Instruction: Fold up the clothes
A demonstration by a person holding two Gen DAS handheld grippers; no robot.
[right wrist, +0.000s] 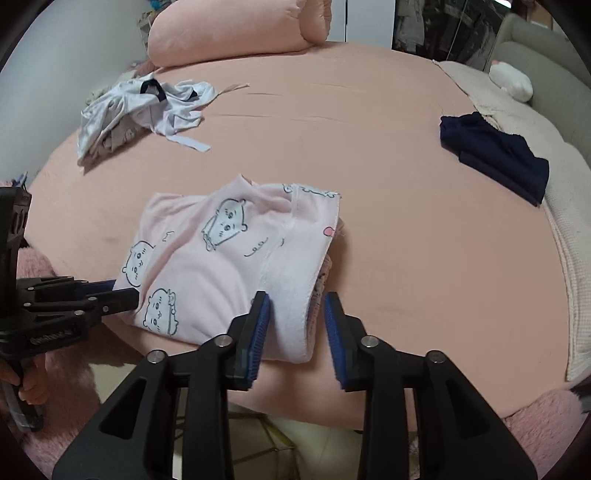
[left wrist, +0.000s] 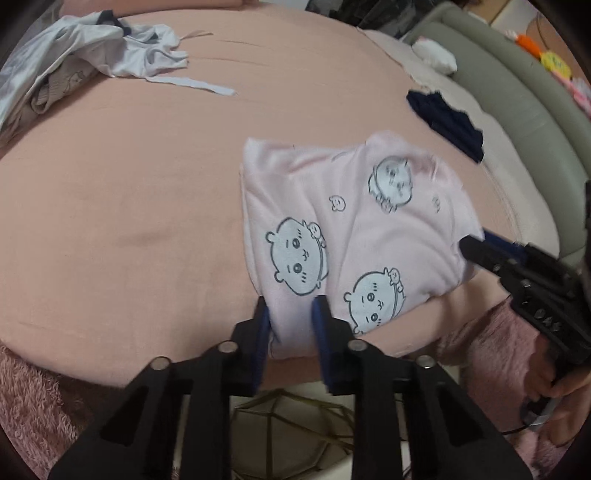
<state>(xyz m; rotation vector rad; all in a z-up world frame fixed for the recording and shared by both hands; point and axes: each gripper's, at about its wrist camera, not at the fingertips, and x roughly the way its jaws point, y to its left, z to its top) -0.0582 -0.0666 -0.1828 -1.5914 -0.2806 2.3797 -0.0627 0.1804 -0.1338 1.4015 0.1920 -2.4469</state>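
A folded pale pink garment (left wrist: 332, 229) (right wrist: 221, 266) printed with cartoon faces lies on the pink bed sheet (left wrist: 129, 184) near its front edge. My left gripper (left wrist: 291, 325) is shut on the garment's near left corner, with the cloth filling the gap between its blue pads. From the right wrist view the left gripper (right wrist: 127, 293) shows at that same corner. My right gripper (right wrist: 297, 317) stands open around the garment's near right folded edge, with a gap beside the right pad. The left wrist view has the right gripper (left wrist: 476, 243) at the garment's right edge.
A crumpled white and grey clothes pile (right wrist: 140, 107) lies at the back left of the bed. A folded navy garment (right wrist: 495, 155) rests at the right on a cream blanket (right wrist: 554, 206). A pink bolster (right wrist: 236, 29) lies at the back, and a white plush (right wrist: 511, 81) sits by the grey headboard.
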